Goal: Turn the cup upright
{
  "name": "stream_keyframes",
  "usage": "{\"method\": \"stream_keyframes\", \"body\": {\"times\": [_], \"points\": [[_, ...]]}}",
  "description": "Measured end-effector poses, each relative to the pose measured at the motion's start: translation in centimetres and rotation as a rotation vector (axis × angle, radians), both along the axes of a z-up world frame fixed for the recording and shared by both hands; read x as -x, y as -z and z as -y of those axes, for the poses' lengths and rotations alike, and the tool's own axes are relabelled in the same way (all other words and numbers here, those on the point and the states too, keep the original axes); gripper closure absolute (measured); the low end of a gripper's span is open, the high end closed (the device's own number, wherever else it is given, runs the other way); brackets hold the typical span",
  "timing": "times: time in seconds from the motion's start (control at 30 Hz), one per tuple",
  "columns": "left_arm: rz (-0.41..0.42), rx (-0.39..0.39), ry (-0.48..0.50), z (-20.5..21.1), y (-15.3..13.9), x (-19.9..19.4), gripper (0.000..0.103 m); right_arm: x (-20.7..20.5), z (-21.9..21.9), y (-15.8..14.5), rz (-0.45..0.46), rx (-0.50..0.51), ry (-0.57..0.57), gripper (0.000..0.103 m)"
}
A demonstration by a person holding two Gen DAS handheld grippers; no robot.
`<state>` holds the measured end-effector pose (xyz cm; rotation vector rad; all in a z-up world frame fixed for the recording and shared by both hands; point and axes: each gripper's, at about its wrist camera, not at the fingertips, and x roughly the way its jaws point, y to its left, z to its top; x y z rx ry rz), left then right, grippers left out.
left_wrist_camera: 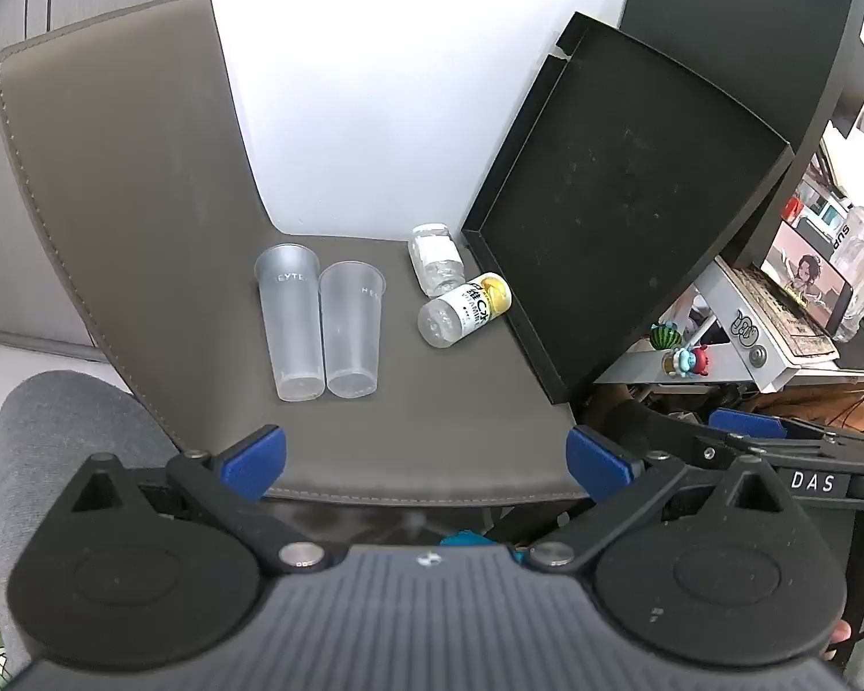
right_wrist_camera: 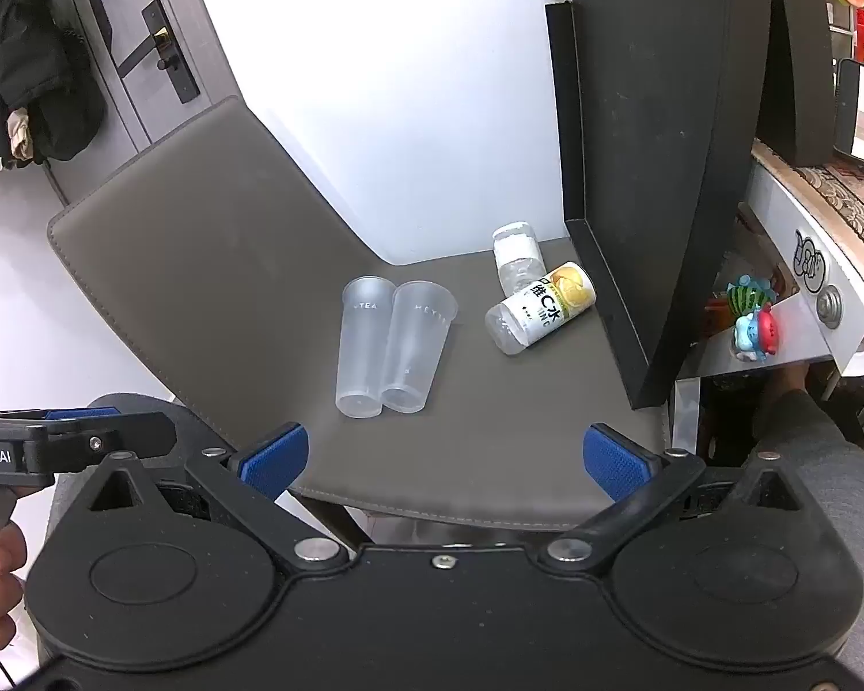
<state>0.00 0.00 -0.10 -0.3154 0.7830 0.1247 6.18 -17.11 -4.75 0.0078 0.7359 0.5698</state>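
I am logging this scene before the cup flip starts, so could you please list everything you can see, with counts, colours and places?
cups: 2, frosted clear, lying side by side on the chair seat, rims toward the backrest
bottles: 2, clear, one with a white and yellow label, lying on the seat right of the cups
chair: 1, grey-brown leather, under the cups and bottles
tray: 1, black, standing tilted at the seat's right edge
toy figures: several, green, blue and red, on the white shelf to the right
door handle: 1, black, far left
left hand-held gripper: 1, black with blue pads, open, short of the seat
right hand-held gripper: 1, same colours, open, empty
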Motion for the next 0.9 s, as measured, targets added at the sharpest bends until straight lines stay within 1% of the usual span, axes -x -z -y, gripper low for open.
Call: {"method": "stream_keyframes", "body": {"times": [0.1, 0.13, 0.27, 0.9], "points": [[-0.013, 0.006, -0.003, -0.2, -0.2, -0.4, 0.0, 0.0, 0.0, 0.0, -0.004, 0.006, 0.002, 0.0], [0.006, 0.003, -0.004, 0.0, -0.2, 0.0, 0.0, 0.0, 0.0, 0.0, -0.003, 0.009, 0.002, 0.0], [-0.006, 0.015, -0.001, -0.3, -0.1, -0.2, 0.0, -0.1, 0.0, 0.1, -0.003, 0.017, 0.002, 0.0], [-0.016, 0.006, 0.005, 0.7, 0.1, -0.3, 0.0, -0.1, 0.1, 0.2, -0.01, 0.01, 0.011, 0.0]]}}
